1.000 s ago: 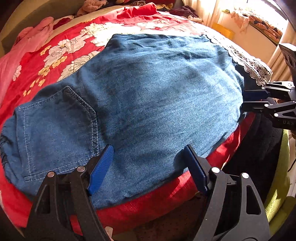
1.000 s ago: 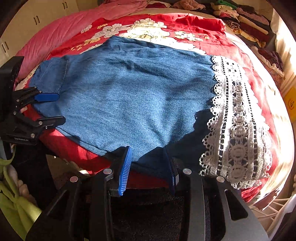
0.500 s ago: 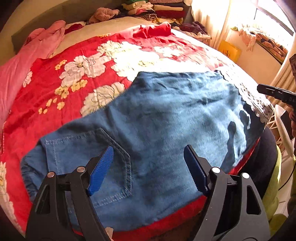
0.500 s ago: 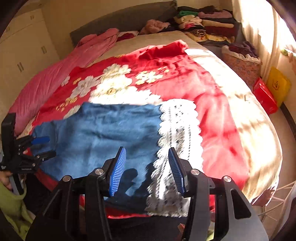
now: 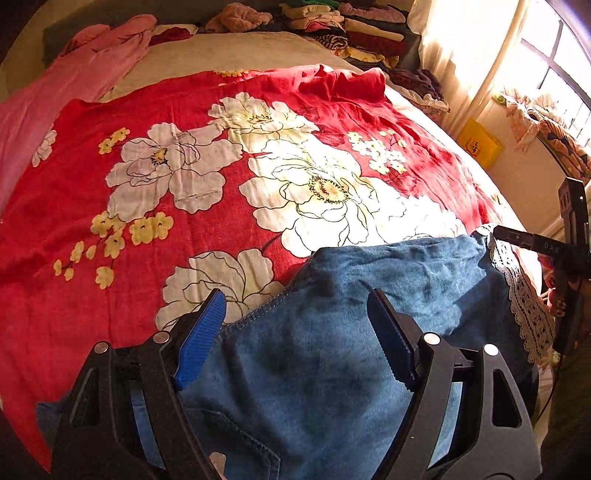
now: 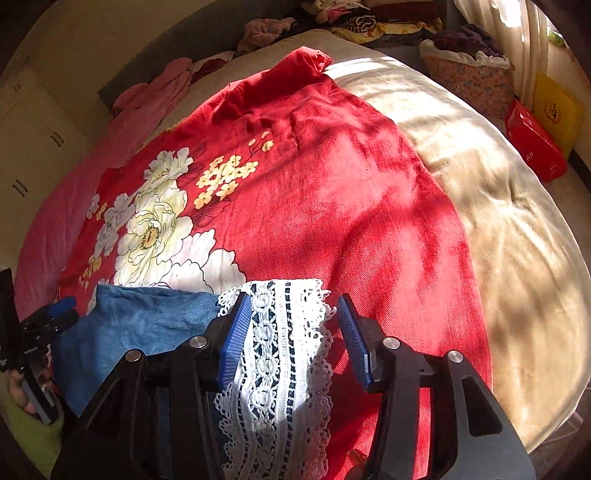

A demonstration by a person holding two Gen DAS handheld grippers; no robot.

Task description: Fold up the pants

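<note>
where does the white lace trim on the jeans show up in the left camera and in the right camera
Left wrist: the white lace trim runs down the far right edge of the jeans, below the right gripper.
Right wrist: the trim fills the bottom centre, between the blue pads.
Shared landmark: the red floral blanket under the jeans.

Beyond the folded pants [image 5: 332,332], the red floral blanket [image 5: 184,184] lies flat and bare across the bed's middle, open to passage. The beige sheet [image 6: 498,229] to the right is likewise unobstructed. Obstacles line the margins: a pink garment [image 5: 74,81] along the left edge, stacked clothes [image 5: 351,26] at the head, a laundry basket [image 6: 469,81] and red bag [image 6: 535,144] beside the bed.
</note>
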